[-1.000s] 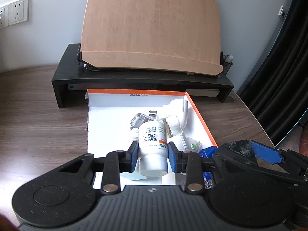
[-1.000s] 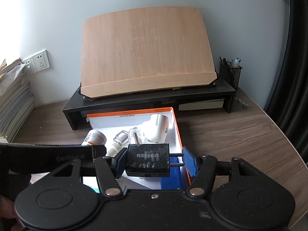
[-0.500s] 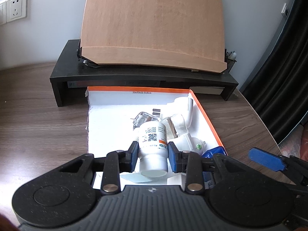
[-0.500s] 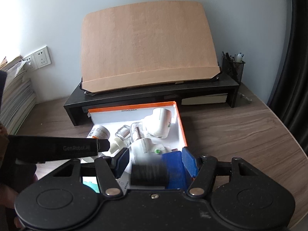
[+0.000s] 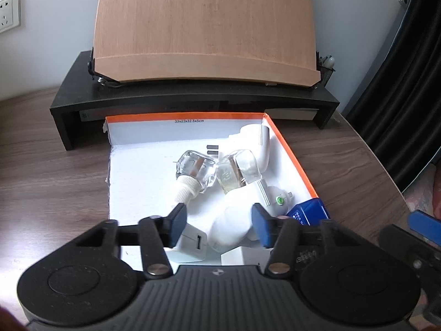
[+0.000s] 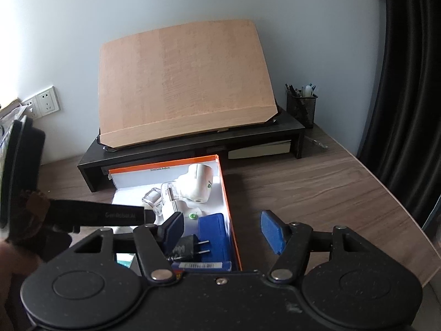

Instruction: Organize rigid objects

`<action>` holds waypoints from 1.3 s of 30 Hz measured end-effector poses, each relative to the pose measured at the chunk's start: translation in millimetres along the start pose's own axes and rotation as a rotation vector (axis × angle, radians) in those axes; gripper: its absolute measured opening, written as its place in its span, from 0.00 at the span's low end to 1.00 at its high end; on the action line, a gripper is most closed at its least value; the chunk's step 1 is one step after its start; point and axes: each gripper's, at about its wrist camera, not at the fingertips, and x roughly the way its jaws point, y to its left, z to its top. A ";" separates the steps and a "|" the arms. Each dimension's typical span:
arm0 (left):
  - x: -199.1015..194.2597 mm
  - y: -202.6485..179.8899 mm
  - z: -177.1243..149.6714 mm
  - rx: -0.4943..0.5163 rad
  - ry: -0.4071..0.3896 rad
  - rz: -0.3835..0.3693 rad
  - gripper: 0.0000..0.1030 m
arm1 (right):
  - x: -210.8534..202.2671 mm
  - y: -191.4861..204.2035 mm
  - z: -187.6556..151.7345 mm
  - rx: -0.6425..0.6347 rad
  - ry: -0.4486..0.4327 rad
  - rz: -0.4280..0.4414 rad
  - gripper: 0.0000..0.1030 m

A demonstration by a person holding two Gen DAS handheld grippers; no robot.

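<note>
Left gripper [image 5: 217,222] fingers just opened, bottle [image 5: 230,220] loose between; right gripper [image 6: 223,230] fingers apart, empty, lower frame, over bench [image 6: 317,190].

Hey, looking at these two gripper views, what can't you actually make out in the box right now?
- White bottle: left wrist view, motion-blurred; label unreadable.
- Black charger: right wrist view, body hidden behind the right gripper finger.
- Orange-rimmed box: near end hidden by the left gripper.
- Blue case: print too small.

Both wrist views look down, close, into one box [image 5: 292,162].
</note>
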 end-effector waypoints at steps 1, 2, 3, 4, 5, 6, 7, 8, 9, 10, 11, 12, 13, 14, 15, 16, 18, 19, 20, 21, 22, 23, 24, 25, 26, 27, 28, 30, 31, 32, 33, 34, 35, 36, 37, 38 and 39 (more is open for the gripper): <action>-1.9 0.2 -0.8 -0.005 -0.002 0.002 0.56 | -3.3 -0.5 -0.9 -0.002 -0.004 0.002 0.74; -4.8 0.4 -1.6 -0.016 -0.007 0.000 0.58 | -7.0 -1.2 -1.7 -0.006 -0.010 0.004 0.75; -8.9 0.0 -2.7 -0.021 -0.012 0.006 0.63 | -10.5 -1.6 -2.5 -0.010 -0.014 0.008 0.75; -14.3 -1.2 -3.7 -0.021 -0.023 0.016 0.68 | -14.5 -2.1 -3.4 -0.016 -0.018 0.016 0.76; -21.1 -2.8 -5.0 -0.019 -0.034 0.022 0.71 | -17.8 -2.5 -4.2 -0.022 -0.021 0.022 0.77; -29.4 -4.9 -6.9 -0.018 -0.044 0.028 0.77 | -22.2 -2.7 -5.6 -0.030 -0.025 0.028 0.78; -38.2 -6.7 -8.5 -0.021 -0.055 0.036 0.84 | -26.7 -2.7 -7.2 -0.039 -0.031 0.032 0.78; -47.8 -8.6 -11.4 -0.027 -0.066 0.046 0.88 | -31.0 -2.8 -9.2 -0.047 -0.035 0.036 0.78; -56.8 -11.5 -14.6 -0.031 -0.075 0.062 0.97 | -35.7 -3.3 -11.7 -0.056 -0.035 0.044 0.78; -66.8 -14.0 -18.5 -0.035 -0.081 0.082 1.00 | -39.3 -3.9 -13.8 -0.063 -0.032 0.053 0.79; -77.2 -16.8 -23.3 -0.044 -0.088 0.095 1.00 | -43.6 -4.6 -16.4 -0.069 -0.029 0.061 0.79; -87.4 -18.4 -29.1 -0.058 -0.092 0.096 1.00 | -48.5 -4.7 -19.1 -0.078 -0.028 0.064 0.80; -96.4 -19.8 -35.5 -0.070 -0.090 0.091 1.00 | -54.0 -5.0 -22.3 -0.088 -0.029 0.065 0.80; -104.0 -22.1 -42.6 -0.078 -0.086 0.089 1.00 | -58.7 -5.4 -25.6 -0.096 -0.027 0.069 0.81; -109.0 -24.1 -48.8 -0.086 -0.077 0.096 1.00 | -62.4 -5.7 -28.9 -0.103 -0.021 0.074 0.81; -113.3 -26.2 -55.6 -0.095 -0.064 0.111 1.00 | -66.0 -6.3 -32.6 -0.107 -0.012 0.078 0.81; -119.2 -30.8 -69.0 -0.105 -0.040 0.134 1.00 | -72.2 -7.9 -40.7 -0.112 0.006 0.080 0.81; -122.0 -33.3 -76.0 -0.108 -0.039 0.145 1.00 | -73.6 -7.7 -44.1 -0.115 0.015 0.080 0.82; -123.8 -36.0 -82.7 -0.106 -0.041 0.158 1.00 | -75.4 -8.2 -48.1 -0.115 0.024 0.079 0.82; -123.9 -38.2 -88.4 -0.103 -0.037 0.169 1.00 | -77.0 -8.9 -52.1 -0.112 0.034 0.076 0.82; -123.0 -40.5 -93.4 -0.095 -0.027 0.176 1.00 | -77.5 -9.8 -55.4 -0.109 0.045 0.075 0.82; -122.3 -41.7 -97.0 -0.096 -0.022 0.185 1.00 | -77.4 -9.9 -58.7 -0.112 0.058 0.074 0.82; -121.2 -42.0 -99.1 -0.099 -0.014 0.188 1.00 | -78.1 -10.2 -61.7 -0.114 0.065 0.073 0.82; -119.9 -42.4 -100.3 -0.099 -0.008 0.196 1.00 | -78.1 -10.8 -64.1 -0.114 0.072 0.076 0.82; -119.6 -42.5 -101.0 -0.099 -0.009 0.205 1.00 | -78.2 -11.5 -65.6 -0.114 0.079 0.081 0.82; -119.8 -42.9 -101.3 -0.102 -0.011 0.208 1.00 | -78.3 -12.3 -67.0 -0.116 0.084 0.084 0.82; -119.3 -42.5 -101.2 -0.109 -0.009 0.207 1.00 | -78.6 -12.7 -67.8 -0.121 0.086 0.086 0.82; -120.3 -44.8 -103.9 -0.117 -0.010 0.206 1.00 | -79.8 -14.0 -68.9 -0.130 0.083 0.088 0.82; -119.7 -46.6 -104.6 -0.112 -0.009 0.207 1.00 | -79.8 -15.2 -69.4 -0.131 0.083 0.089 0.82; -119.6 -48.8 -106.2 -0.107 -0.009 0.206 1.00 | -79.6 -16.2 -69.8 -0.130 0.085 0.090 0.82; -119.0 -50.8 -106.9 -0.104 -0.006 0.206 1.00 | -79.1 -16.8 -70.1 -0.128 0.087 0.091 0.82; -118.4 -52.7 -107.5 -0.102 -0.006 0.208 1.00 | -78.3 -17.7 -70.2 -0.127 0.090 0.091 0.82; -118.3 -53.8 -108.3 -0.100 -0.008 0.211 1.00 | -77.8 -18.5 -70.4 -0.127 0.091 0.092 0.82; -117.7 -54.5 -108.6 -0.099 -0.008 0.212 1.00 | -77.4 -19.2 -70.4 -0.128 0.091 0.093 0.83; -117.0 -55.0 -109.0 -0.100 -0.006 0.211 1.00 | -77.0 -19.6 -70.4 -0.129 0.092 0.094 0.83; -116.4 -55.3 -109.4 -0.102 -0.004 0.209 1.00 | -76.4 -19.9 -70.3 -0.132 0.093 0.096 0.83; -115.5 -55.8 -109.8 -0.104 -0.002 0.210 1.00 | -75.8 -19.8 -70.5 -0.135 0.095 0.097 0.83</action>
